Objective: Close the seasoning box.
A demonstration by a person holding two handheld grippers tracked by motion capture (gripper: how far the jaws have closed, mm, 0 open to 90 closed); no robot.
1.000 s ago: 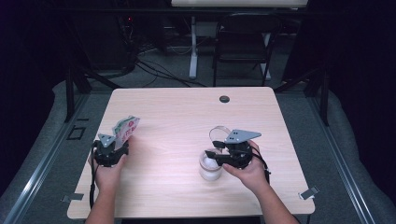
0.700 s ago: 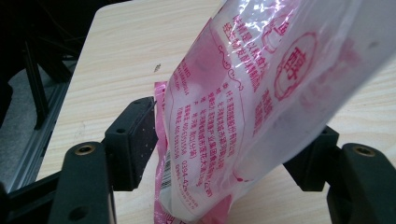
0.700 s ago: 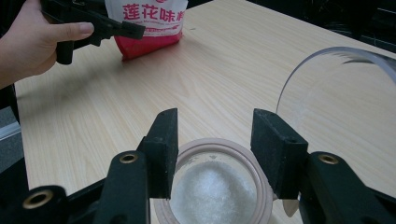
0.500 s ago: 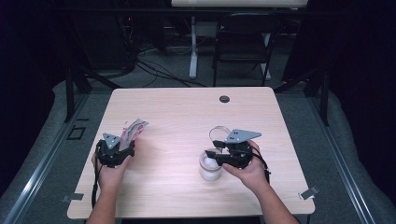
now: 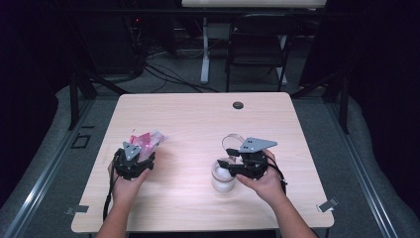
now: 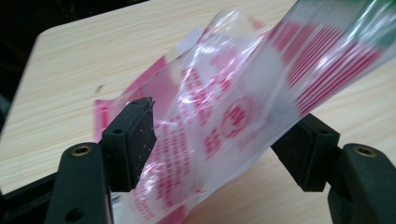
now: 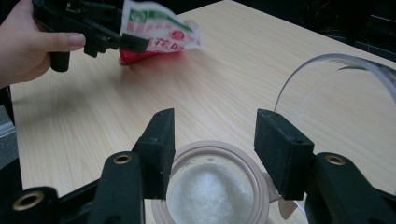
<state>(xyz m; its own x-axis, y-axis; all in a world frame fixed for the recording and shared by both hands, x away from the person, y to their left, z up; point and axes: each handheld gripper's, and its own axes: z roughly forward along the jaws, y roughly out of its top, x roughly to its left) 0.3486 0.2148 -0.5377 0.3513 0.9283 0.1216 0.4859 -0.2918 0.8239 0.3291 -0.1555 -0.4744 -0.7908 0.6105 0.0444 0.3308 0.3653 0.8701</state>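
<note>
Wooden desk, dark room | left tool clenched on red-printed plastic bag, near left edge | right tool released, jaws apart above open jar of white granules

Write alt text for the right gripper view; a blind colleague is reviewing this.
The right gripper hovers open over an open jar of white granules. Beyond it on the wooden table, a hand's left gripper holds a red-printed plastic bag.
</note>
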